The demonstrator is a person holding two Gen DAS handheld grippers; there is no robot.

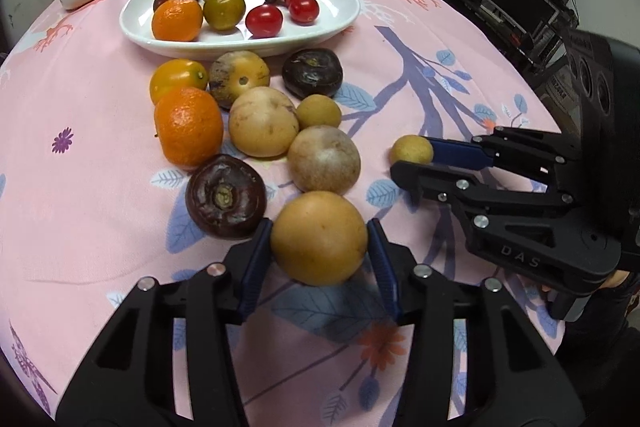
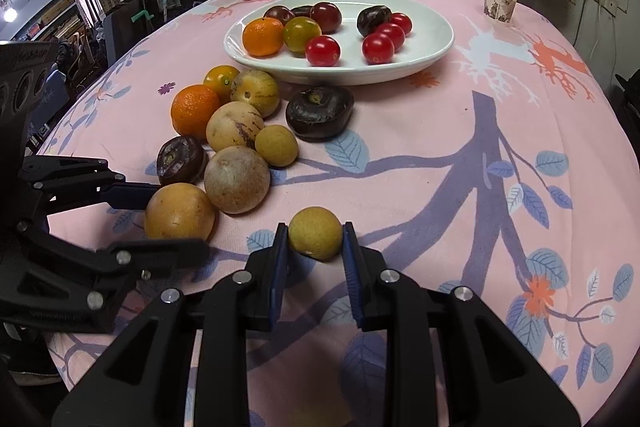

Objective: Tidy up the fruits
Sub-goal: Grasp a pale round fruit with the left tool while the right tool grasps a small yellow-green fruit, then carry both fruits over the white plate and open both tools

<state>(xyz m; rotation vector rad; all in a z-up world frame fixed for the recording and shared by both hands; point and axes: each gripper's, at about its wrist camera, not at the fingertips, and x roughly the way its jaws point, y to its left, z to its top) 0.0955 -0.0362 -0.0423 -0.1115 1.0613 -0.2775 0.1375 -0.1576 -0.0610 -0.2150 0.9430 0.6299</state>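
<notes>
Left hand-held gripper (image 1: pixel 319 239) is clamped on the big tan fruit (image 1: pixel 319 238); right hand-held gripper (image 2: pixel 315 239) grips a small longan (image 2: pixel 315 233), at 3 o'clock of the pile on the worktop (image 2: pixel 440 155).

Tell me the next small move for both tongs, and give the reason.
Probably lift both straight up. The left tongs already pinch the large tan fruit and the right tongs pinch the small yellowish fruit, yet both fruits seem to rest on the tablecloth, short of the white dish.
</notes>
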